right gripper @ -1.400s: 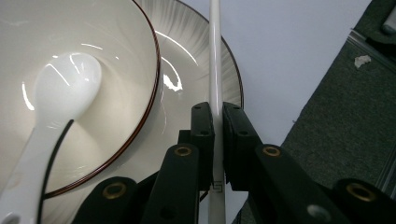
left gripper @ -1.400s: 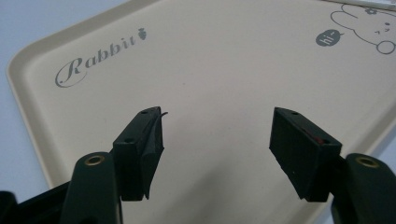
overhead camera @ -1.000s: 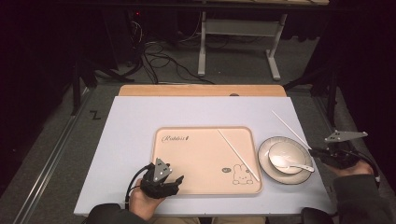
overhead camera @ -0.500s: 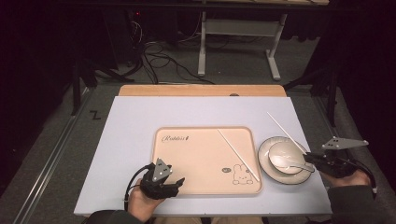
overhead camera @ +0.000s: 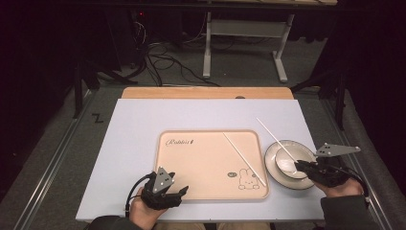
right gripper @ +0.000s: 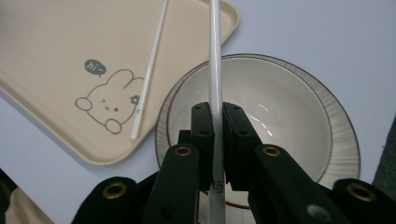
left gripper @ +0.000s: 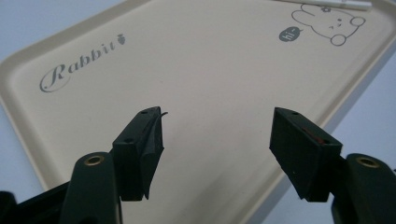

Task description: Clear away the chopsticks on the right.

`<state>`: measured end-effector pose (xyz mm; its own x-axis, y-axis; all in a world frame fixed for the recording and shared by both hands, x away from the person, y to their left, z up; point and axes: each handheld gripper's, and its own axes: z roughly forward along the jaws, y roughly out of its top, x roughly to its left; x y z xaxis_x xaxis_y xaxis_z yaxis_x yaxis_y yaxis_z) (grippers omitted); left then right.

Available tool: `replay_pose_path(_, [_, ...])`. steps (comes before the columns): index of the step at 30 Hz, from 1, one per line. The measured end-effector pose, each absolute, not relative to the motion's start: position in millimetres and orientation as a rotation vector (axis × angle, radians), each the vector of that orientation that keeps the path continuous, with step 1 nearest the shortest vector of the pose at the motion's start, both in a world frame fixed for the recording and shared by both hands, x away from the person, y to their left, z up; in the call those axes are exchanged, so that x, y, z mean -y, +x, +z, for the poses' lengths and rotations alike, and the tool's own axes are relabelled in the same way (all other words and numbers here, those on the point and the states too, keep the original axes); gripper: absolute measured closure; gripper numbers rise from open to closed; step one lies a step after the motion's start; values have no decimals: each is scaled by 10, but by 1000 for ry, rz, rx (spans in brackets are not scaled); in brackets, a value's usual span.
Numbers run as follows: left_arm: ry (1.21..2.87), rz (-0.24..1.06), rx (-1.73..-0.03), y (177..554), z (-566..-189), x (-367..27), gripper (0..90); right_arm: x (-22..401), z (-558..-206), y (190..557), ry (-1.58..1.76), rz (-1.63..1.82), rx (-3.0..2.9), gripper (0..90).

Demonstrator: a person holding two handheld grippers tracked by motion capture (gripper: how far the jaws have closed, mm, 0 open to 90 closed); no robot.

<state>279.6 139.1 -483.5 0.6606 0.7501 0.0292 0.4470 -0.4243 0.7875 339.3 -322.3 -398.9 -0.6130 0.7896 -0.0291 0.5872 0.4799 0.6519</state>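
Left gripper (left gripper: pixel 217 149) hovers with jaws spread wide and empty over the near edge of the beige plastic rabbit-print tray (overhead camera: pixel 201 165). Right gripper (right gripper: pixel 218 140) is clamped on a thin white chopstick (right gripper: pixel 215 56), held above the round cream ceramic bowl (overhead camera: pixel 287 163) just right of the tray. Farther in, a second white chopstick (overhead camera: pixel 244 159) lies slantwise on the tray's right side, on the pale lilac table (overhead camera: pixel 139 129).

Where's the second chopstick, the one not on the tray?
High view, right side: that chopstick is clamped in the right gripper, slanting up and away over the bowl, right of the rabbit tray.
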Motion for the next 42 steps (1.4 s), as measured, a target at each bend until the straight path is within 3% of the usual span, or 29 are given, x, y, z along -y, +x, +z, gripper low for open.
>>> replay_pose_path(42, [2110,457,-917,2872,-4889,-1328,348,2569,-4139,3511,1177,887,-2471,849])
